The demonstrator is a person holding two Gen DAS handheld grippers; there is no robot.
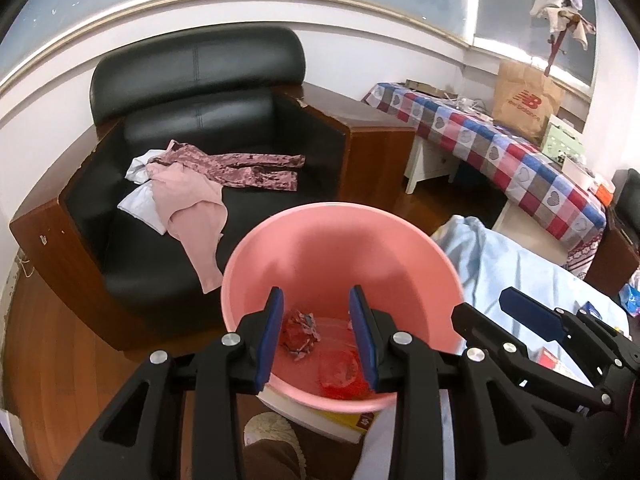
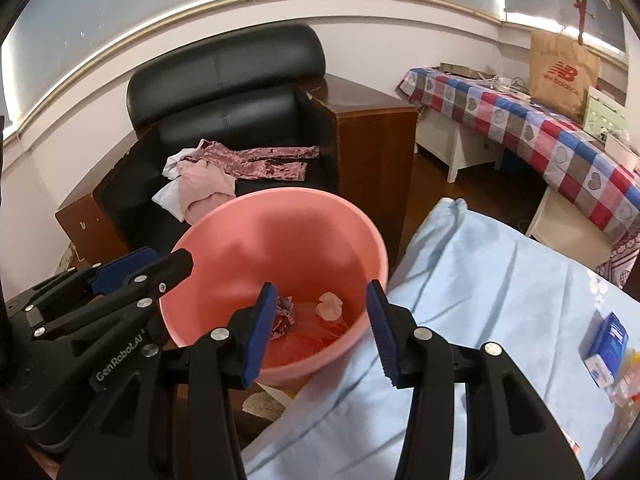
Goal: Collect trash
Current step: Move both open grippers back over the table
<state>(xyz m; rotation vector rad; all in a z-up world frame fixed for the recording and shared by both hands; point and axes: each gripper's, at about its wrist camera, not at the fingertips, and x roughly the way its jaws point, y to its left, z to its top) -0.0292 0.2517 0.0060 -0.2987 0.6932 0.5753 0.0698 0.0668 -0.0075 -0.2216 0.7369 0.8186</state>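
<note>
A pink plastic basin [image 1: 340, 248] [image 2: 280, 240] stands beside the table and holds trash. In it lie a crumpled wrapper [image 1: 298, 330] [image 2: 283, 316], a red clear wrapper [image 1: 340, 372] and a pale crumpled tissue [image 2: 330, 306]. My left gripper [image 1: 318, 336] is open and empty right above the basin. My right gripper [image 2: 320, 332] is open and empty over the basin's right rim. Each gripper shows in the other's view: the right one at lower right [image 1: 532, 320], the left one at left [image 2: 132, 268].
A black leather armchair [image 1: 192, 92] with pink clothes [image 1: 192, 196] stands behind the basin. A table with a light blue cloth [image 2: 480, 280] lies to the right, with a blue and white box [image 2: 606, 344] on it. A checked-cloth table [image 1: 500, 148] bears a paper bag [image 1: 524, 100].
</note>
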